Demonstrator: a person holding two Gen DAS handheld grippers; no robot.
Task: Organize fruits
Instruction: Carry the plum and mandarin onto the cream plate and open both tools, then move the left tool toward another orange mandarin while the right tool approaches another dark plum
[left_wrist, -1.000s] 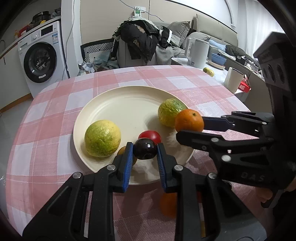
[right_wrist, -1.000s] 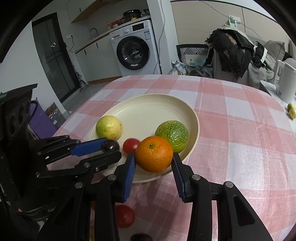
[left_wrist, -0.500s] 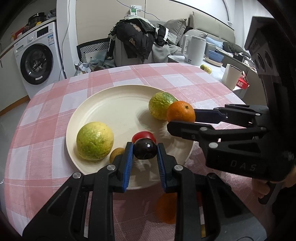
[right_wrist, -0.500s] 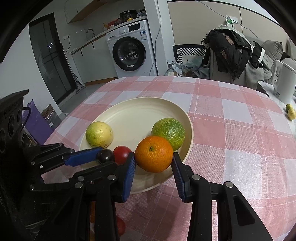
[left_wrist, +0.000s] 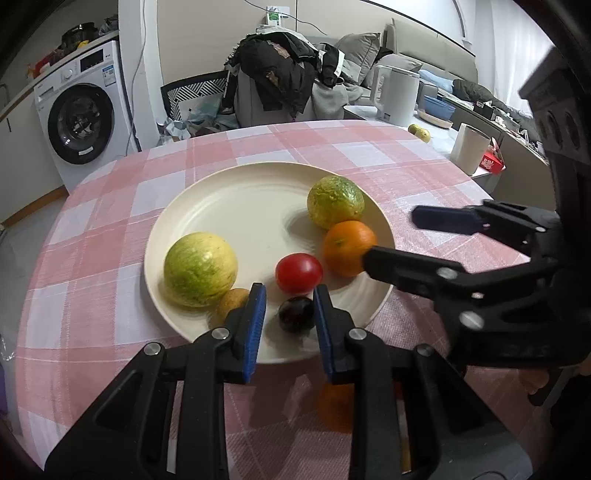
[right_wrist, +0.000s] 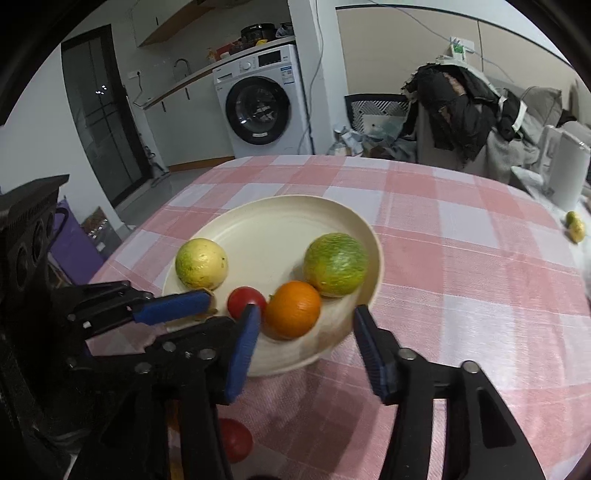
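I see the pink-checked surface (left_wrist: 110, 236) carrying a cream plate (left_wrist: 236, 206); no writing on anything is readable. On the plate sit two yellow-green round fruits (left_wrist: 200, 268), an orange (left_wrist: 347, 248), a red tomato (left_wrist: 298, 272) and a dark plum (left_wrist: 295, 314), all roundish with no clear long axis. My right tool (right_wrist: 304, 345) angles downward, jaws opening, clear of the orange. My left tool (left_wrist: 289, 328) also tilts down, its jaws narrow, with the plum between the pads but visibly not pinched.
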